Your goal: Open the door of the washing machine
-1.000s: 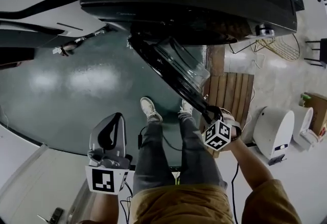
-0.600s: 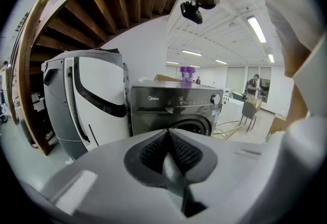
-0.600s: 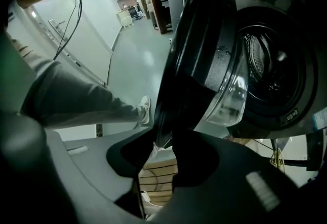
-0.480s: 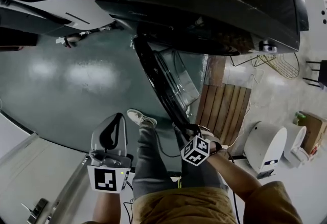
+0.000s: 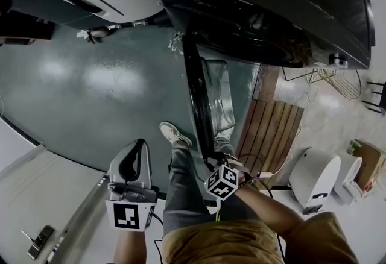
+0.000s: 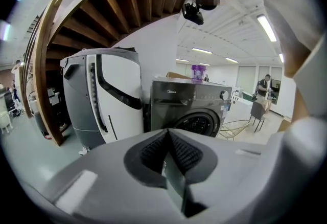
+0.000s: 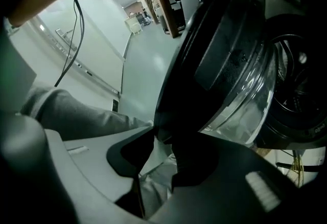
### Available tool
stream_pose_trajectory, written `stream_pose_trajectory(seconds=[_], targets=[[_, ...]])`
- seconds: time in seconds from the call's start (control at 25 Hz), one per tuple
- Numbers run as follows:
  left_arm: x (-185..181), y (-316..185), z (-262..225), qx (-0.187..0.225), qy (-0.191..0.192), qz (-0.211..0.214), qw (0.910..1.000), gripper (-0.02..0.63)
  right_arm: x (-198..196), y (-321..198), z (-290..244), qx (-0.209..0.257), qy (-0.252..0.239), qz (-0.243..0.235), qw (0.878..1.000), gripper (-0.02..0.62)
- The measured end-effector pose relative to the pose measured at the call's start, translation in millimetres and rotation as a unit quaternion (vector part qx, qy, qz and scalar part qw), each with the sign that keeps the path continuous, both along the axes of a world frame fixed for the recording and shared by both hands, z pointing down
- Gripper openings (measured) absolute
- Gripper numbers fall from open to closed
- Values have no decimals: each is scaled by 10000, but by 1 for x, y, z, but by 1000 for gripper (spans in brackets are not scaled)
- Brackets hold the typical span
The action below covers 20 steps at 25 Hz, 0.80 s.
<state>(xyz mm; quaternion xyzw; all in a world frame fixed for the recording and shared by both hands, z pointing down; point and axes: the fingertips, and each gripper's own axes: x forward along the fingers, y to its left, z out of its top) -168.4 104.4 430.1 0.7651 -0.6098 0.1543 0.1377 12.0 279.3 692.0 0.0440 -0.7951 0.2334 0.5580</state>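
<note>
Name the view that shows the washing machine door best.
Right gripper view: the door fills the frame, glass bowl and black rim clear. Head view shows it only edge-on; left gripper view shows just the distant machine front.

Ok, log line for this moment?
door: open wide | right gripper: shut on door rim | left gripper: shut, empty

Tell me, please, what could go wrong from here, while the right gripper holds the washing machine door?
1. The right gripper pinches only the thin edge of the door rim, so it may slip off under a harder pull.
2. The door's free edge stands close to the person's leg and shoe; a wider swing could strike them.
</note>
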Motion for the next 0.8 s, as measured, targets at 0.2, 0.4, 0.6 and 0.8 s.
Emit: stream_pose_trajectory(seconds=[0.2, 0.4, 0.6, 0.8], targets=[[-35, 20, 2, -142, -88, -171, 9997, 60, -36, 12, -1, -94, -36, 141, 9999, 107], [-64, 28, -5, -18, 42, -207, 9998, 60, -72, 22, 0, -23, -89, 17, 10000, 98], [-95, 39, -8, -46, 36, -336, 9994, 60, -103, 27, -1, -20, -119, 28, 9999, 89], [-120, 50, -9, -120, 113, -509, 9986, 60, -135, 32, 0, 7, -173, -36, 9998, 81]])
